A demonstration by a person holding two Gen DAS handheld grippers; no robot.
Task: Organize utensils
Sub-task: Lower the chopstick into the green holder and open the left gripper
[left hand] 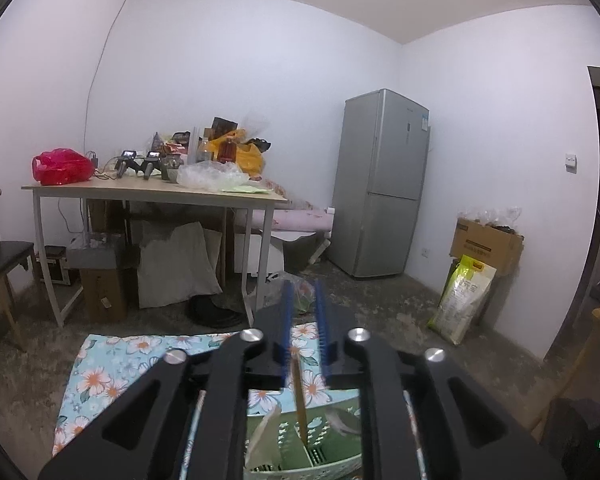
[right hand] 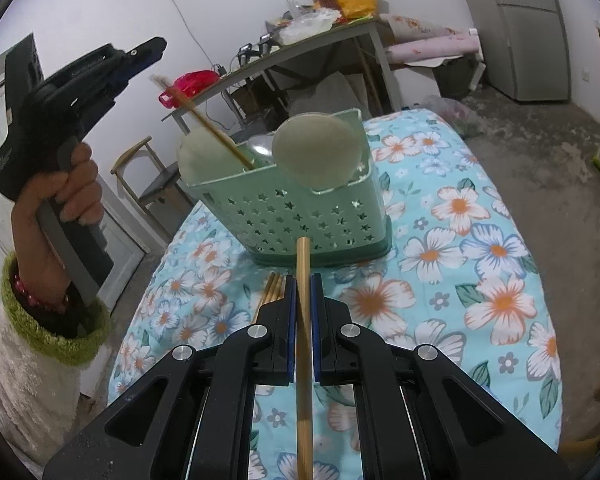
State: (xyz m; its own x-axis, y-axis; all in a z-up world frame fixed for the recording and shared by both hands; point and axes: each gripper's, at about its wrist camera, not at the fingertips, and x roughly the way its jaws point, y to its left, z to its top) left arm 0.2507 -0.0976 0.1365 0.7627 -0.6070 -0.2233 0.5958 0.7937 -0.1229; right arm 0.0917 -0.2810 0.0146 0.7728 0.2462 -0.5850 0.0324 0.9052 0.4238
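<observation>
While the right gripper [right hand: 303,300] is pinching one chopstick [right hand: 303,332] just short of the green basket [right hand: 300,216], the left gripper [left hand: 303,308] is standing slightly parted above another chopstick [left hand: 300,396] leaning inside; colliding tips could be tipping the light basket.

Both wrist cams close above table, sharing green basket [right hand: 300,208].

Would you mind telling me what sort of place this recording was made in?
Most likely a room in a home, used for dining or storage: a tall silver fridge stands in the corner, a cluttered table sits against the wall, and a green utensil basket rests on a floral tablecloth.
</observation>
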